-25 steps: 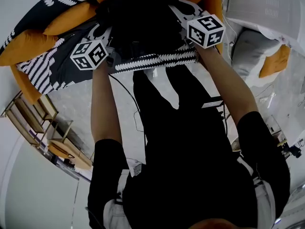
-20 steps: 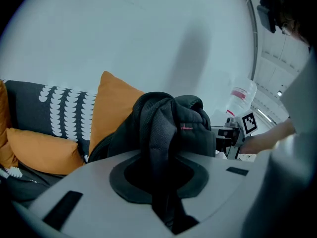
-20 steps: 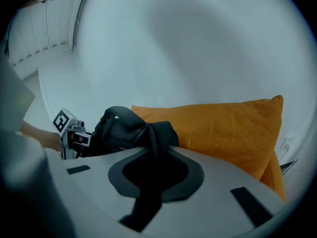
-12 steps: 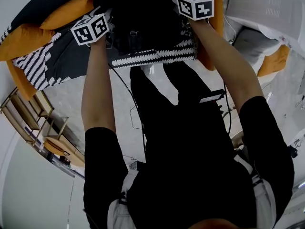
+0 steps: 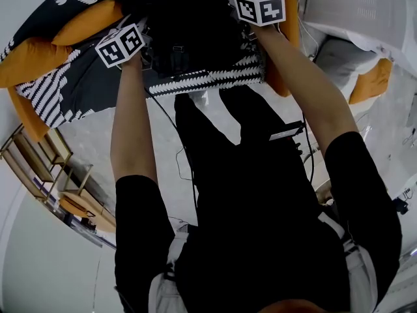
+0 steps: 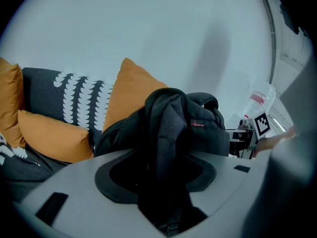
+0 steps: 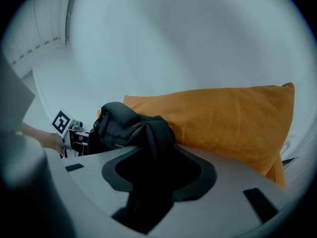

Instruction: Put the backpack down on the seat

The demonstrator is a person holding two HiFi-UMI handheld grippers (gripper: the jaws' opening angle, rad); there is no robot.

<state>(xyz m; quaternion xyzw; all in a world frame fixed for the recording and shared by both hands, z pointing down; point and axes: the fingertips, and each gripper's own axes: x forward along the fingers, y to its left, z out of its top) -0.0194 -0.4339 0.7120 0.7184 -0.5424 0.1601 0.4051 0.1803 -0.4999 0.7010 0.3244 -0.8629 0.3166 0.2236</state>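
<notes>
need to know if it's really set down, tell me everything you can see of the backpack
The backpack is black, soft woven fabric with a small red label near its top. It appears to rest slumped on the black-and-white patterned seat, an orange cushion right behind it. Its top is bunched into folds. One fold runs into the left claw, another into the right claw; both claws' jaws have just been opening and stand wide, fabric between them but not pinched.
</notes>
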